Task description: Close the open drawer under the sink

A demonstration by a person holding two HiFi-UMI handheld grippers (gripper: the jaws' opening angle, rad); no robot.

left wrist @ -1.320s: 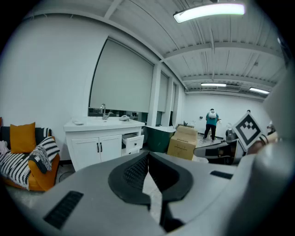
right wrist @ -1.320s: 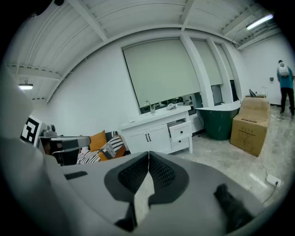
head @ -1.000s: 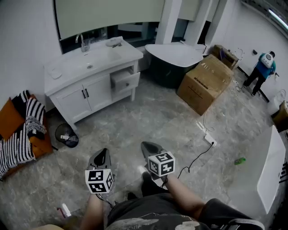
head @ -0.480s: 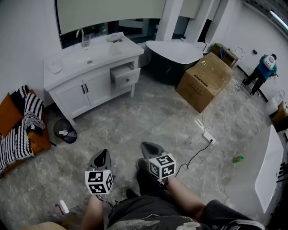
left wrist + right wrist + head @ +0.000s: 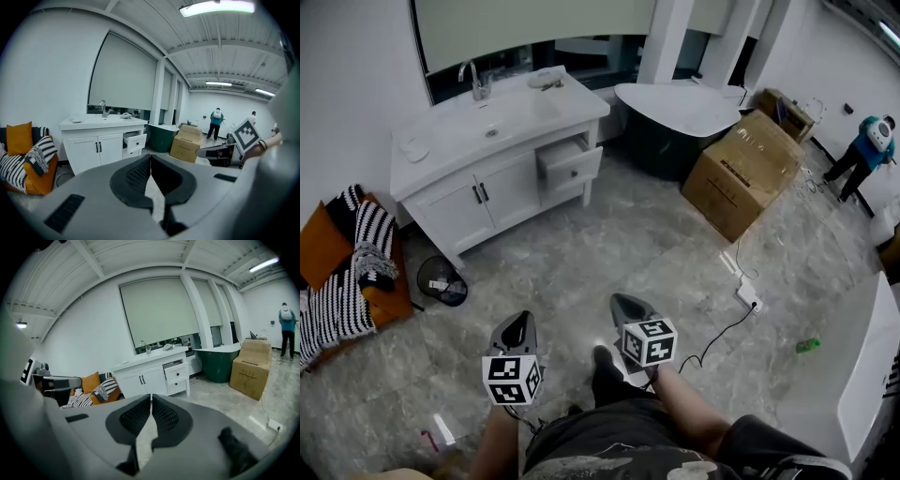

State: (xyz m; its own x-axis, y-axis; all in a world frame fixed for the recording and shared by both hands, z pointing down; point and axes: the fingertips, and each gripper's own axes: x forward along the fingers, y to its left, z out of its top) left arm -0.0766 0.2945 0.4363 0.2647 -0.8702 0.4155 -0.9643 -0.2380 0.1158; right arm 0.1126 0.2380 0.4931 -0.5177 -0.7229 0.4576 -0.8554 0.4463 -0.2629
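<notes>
Only the head view shows the bin (image 5: 442, 281) beside the sink cabinet (image 5: 455, 220); the left gripper view adds ceiling lights (image 5: 218, 7). At lower centre, the left gripper (image 5: 519, 323) and right gripper (image 5: 625, 307) point forward and tilt down, fingers (image 5: 133, 176) together on nothing. One drawer (image 5: 573, 165) stands open at upper centre, well apart from both. Two cabinet doors (image 5: 514, 190) are shut.

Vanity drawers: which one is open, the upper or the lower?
The upper drawer, right of the two doors. Its front sticks out past the cabinet face, while the lower drawer beneath it sits flush.
</notes>
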